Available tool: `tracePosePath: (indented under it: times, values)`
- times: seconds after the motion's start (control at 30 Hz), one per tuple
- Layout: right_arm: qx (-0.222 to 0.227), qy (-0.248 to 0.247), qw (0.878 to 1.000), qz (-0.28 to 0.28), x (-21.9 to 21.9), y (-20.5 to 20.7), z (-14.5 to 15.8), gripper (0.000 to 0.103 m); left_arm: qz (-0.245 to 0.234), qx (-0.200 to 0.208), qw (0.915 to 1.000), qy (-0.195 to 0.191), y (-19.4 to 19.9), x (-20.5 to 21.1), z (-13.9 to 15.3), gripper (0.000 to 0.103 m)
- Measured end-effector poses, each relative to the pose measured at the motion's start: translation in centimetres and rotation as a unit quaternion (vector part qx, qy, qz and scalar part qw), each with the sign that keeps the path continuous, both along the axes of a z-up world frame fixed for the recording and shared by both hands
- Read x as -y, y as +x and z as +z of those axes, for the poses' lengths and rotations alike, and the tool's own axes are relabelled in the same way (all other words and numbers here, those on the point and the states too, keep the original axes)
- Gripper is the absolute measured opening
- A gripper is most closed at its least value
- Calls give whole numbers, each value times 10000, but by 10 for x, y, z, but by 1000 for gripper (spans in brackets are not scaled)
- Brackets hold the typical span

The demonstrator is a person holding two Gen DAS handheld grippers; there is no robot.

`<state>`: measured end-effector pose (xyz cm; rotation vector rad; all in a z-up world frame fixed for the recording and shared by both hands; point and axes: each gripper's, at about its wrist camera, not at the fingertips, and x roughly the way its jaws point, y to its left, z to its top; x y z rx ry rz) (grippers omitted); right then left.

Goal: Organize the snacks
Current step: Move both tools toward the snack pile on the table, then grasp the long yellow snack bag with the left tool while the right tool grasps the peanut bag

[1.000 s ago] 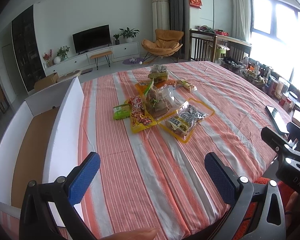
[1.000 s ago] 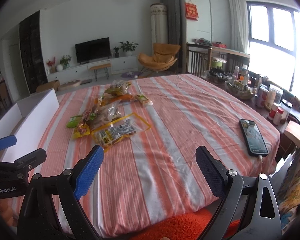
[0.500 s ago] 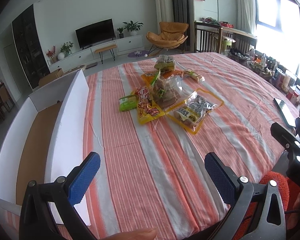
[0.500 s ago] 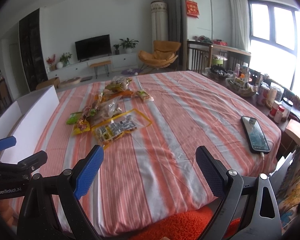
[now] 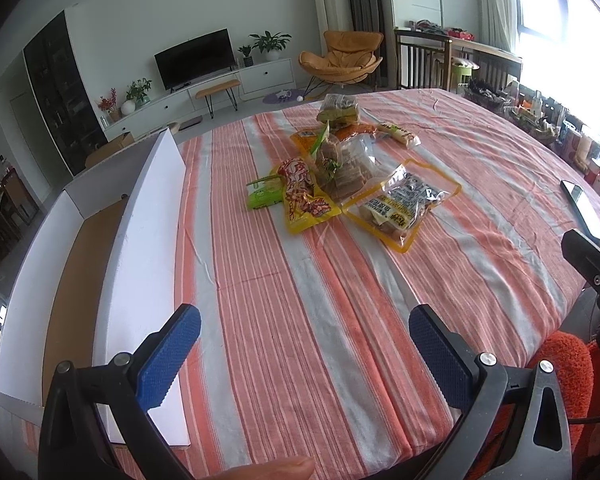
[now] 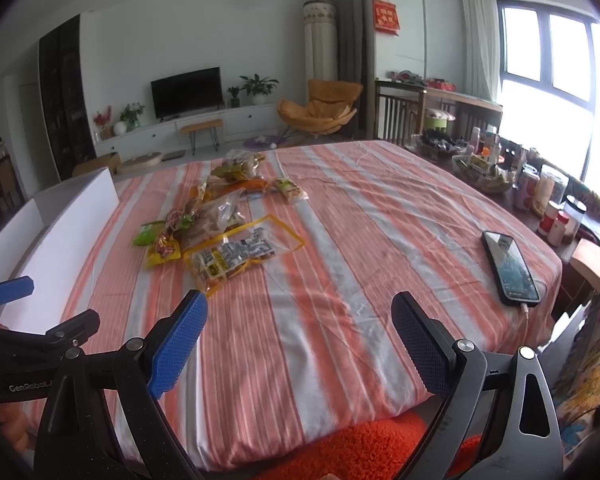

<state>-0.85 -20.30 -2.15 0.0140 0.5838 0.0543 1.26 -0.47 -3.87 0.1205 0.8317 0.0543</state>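
Observation:
Several snack packs lie in a loose pile mid-table: a yellow-edged clear pack [image 5: 400,204] [image 6: 240,256], a red and yellow pack [image 5: 302,196], a small green pack [image 5: 264,194] [image 6: 146,234], a clear bag of brown snacks [image 5: 340,168] and others behind. An open white box with a brown floor [image 5: 80,272] [image 6: 72,216] stands at the table's left edge. My left gripper [image 5: 304,356] is open and empty, low over the near table, well short of the pile. My right gripper [image 6: 300,344] is open and empty at the near edge.
The table has an orange and white striped cloth [image 5: 340,300]. A black phone [image 6: 510,266] on a cable lies at the right edge. Jars and baskets [image 6: 540,196] crowd the far right side. An orange rug [image 6: 360,444] lies below the near edge.
Both grippers have risen and tilted a little, so the pile and box sit lower and closer in view. Both stay open and empty.

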Motion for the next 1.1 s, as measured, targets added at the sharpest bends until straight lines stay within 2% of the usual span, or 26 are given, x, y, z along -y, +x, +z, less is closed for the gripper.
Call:
tracePosePath:
  times: [0.53,0.63,0.73,0.8,0.83,0.93,1.1]
  values:
    - [-135,-15,9999,23,-1,4,-9,95,148,-361,9991,153,12,-3,-21,103]
    - [-197,-26,9998,36,-2,6,-12,95,124,-643,9979,27,24,-7,-38,103]
    - [-347,5,9993,123,-2,15,-16,95,122,-1210,9926,-49,51,-12,-73,103]
    - [-656,189,9968,420,-1,35,-21,95,91,-1498,9886,-112,67,-15,-93,103]
    - [-843,248,9946,555,-2,48,-24,95,77,-1382,9899,-307,69,-19,-91,103]
    - [-1661,41,9829,798,-16,98,-50,95,132,-1443,9877,-590,78,-30,-89,103]
    - [-2059,-356,9698,1255,-71,152,-82,95,-6,-1260,9900,-634,76,-34,-85,103]
